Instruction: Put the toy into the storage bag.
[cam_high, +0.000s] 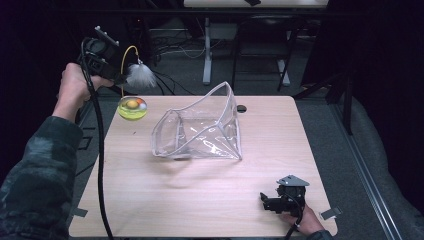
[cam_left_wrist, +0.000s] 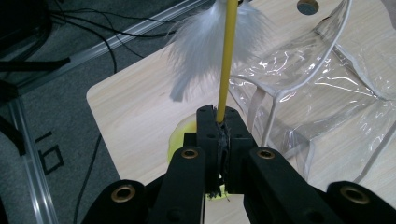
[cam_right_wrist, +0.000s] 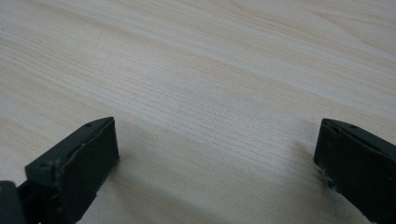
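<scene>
A: Nearest to us, at the near right corner of the pale wood-grain table (cam_high: 200, 200), we see the right gripper (cam_high: 266, 201) lying low, its two flat black jaws standing wide apart over bare board.

B: Agreed, nothing sits between them. Farther in, at the middle, we find the clear plastic pouch (cam_high: 200, 132), glossy and creased, white piping along its edges, its mouth gaping up toward the far side.

A: Left of it, over the table's far left edge, we see the toy's round yellow-green ball (cam_high: 132, 108) hanging in the air.

B: Its thin yellow wand (cam_left_wrist: 228, 56) curves up to the left gripper (cam_left_wrist: 218, 122), whose jaws are clamped tight on it. A fluffy white feather tuft (cam_high: 140, 76) sits just beside that gripper.
</scene>
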